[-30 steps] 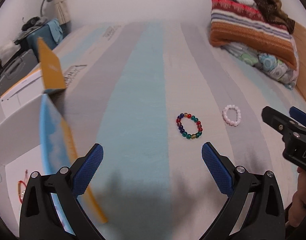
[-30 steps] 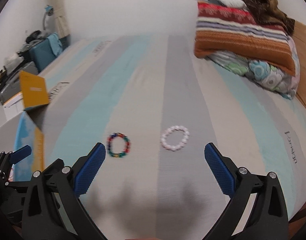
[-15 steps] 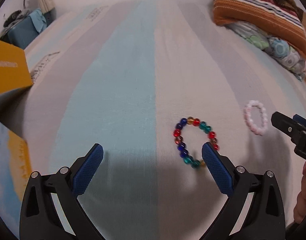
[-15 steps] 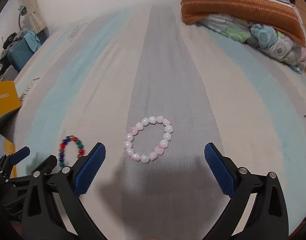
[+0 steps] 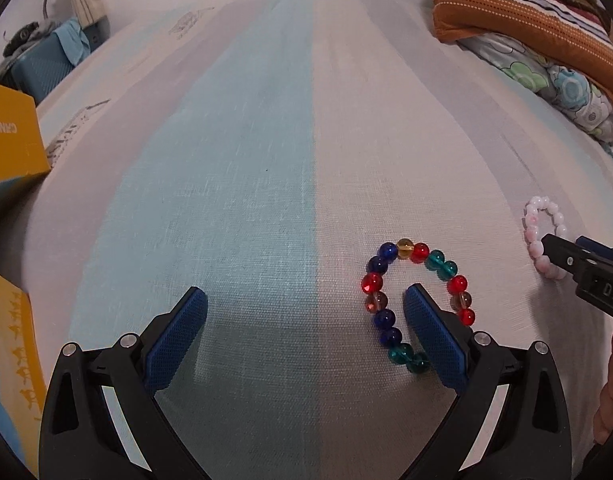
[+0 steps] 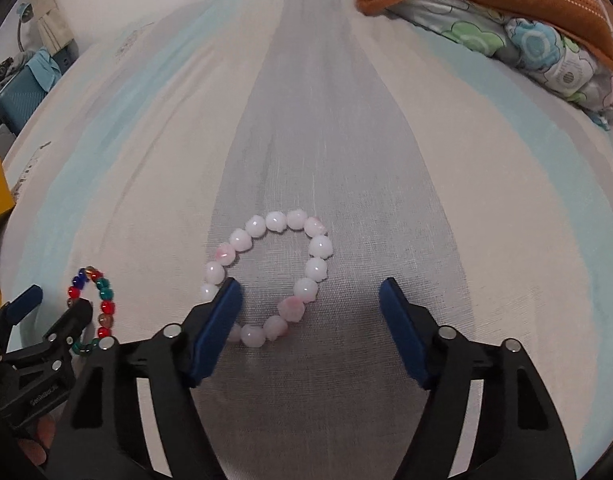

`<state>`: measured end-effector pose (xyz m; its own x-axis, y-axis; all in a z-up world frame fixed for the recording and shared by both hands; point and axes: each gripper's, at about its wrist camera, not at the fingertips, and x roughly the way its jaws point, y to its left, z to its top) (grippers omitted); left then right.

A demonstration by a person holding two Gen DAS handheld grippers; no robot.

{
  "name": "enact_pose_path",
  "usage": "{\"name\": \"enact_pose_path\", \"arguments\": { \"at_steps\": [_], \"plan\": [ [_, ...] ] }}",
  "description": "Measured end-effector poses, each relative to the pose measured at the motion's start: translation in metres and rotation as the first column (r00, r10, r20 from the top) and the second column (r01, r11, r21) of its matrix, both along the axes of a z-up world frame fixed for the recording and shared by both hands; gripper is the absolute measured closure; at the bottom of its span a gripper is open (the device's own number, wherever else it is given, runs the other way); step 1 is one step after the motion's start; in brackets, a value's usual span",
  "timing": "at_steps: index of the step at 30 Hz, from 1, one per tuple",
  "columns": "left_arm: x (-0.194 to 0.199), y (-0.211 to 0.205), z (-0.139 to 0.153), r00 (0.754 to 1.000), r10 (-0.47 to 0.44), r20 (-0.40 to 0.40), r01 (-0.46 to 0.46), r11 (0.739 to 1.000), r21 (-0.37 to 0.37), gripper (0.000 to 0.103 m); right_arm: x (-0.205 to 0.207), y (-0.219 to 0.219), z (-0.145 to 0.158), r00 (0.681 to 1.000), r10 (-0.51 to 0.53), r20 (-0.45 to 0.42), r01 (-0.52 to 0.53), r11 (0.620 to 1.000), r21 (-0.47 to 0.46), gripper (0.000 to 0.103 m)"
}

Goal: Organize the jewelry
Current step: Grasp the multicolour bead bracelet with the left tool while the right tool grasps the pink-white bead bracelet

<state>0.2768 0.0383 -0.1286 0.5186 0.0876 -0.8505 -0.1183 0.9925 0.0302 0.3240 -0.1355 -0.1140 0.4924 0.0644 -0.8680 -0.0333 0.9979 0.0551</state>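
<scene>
Two bracelets lie on the bed: one multicoloured [image 5: 416,304] and one pink-white [image 6: 268,276]. Two grippers are in view, left [image 5: 306,320] and right [image 6: 308,312]. One yellow box [image 5: 10,136] stands left.

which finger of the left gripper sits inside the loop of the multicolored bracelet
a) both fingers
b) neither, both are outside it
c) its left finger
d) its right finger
d: the left gripper is open, and its right finger reaches into the ring of the multicolored bracelet, while the other finger rests on bare sheet.

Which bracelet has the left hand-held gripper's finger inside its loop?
The multicoloured bead bracelet: the left hand-held gripper has one finger inside it. The pink-white bracelet lies further right.
</scene>
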Motion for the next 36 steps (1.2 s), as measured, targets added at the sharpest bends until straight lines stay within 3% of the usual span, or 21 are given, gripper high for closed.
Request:
{"name": "enact_pose_path", "arguments": {
  "at_steps": [3, 5, 10, 14, 18, 20, 26, 36],
  "plan": [
    [-0.001, -0.003, 0.000, 1.000, -0.009, 0.004, 0.009, 1.000, -0.003, 0.015, -0.002, 0.006, -0.001, 1.000, 0.010, 0.005, -0.009, 1.000, -0.023, 0.044],
    [-0.004, -0.008, 0.002, 0.999, -0.035, 0.012, 0.035, 0.999, -0.001, 0.029, -0.003, 0.010, -0.002, 1.000, 0.021, 0.004, -0.021, 0.999, -0.029, 0.051],
    [-0.011, -0.011, 0.005, 0.997, -0.073, 0.023, 0.073, 0.997, -0.013, 0.054, -0.004, 0.013, 0.000, 1.000, 0.028, -0.004, -0.028, 0.999, -0.018, 0.074],
    [-0.014, -0.010, 0.006, 0.997, -0.070, 0.019, 0.071, 0.997, -0.023, 0.071, -0.002, 0.012, 0.000, 1.000, 0.017, -0.012, -0.017, 1.000, -0.010, 0.082],
    [-0.016, -0.010, 0.006, 0.998, -0.064, 0.013, 0.065, 0.998, -0.025, 0.081, -0.001, 0.012, 0.001, 1.000, 0.012, -0.014, -0.013, 1.000, -0.006, 0.090],
    [-0.017, -0.010, 0.008, 0.998, -0.068, 0.009, 0.068, 0.997, -0.031, 0.094, -0.001, 0.013, 0.001, 1.000, 0.014, -0.009, -0.014, 1.000, -0.009, 0.090],
    [-0.022, -0.010, 0.017, 0.994, -0.107, 0.013, 0.108, 0.989, -0.102, 0.094, -0.004, 0.012, 0.009, 1.000, 0.010, 0.011, -0.010, 1.000, 0.014, 0.092],
    [-0.036, -0.014, 0.040, 0.991, -0.121, 0.052, 0.127, 0.984, -0.126, 0.094, -0.017, 0.017, 0.039, 0.993, 0.049, 0.109, -0.055, 0.997, 0.056, 0.092]
  ]
}}
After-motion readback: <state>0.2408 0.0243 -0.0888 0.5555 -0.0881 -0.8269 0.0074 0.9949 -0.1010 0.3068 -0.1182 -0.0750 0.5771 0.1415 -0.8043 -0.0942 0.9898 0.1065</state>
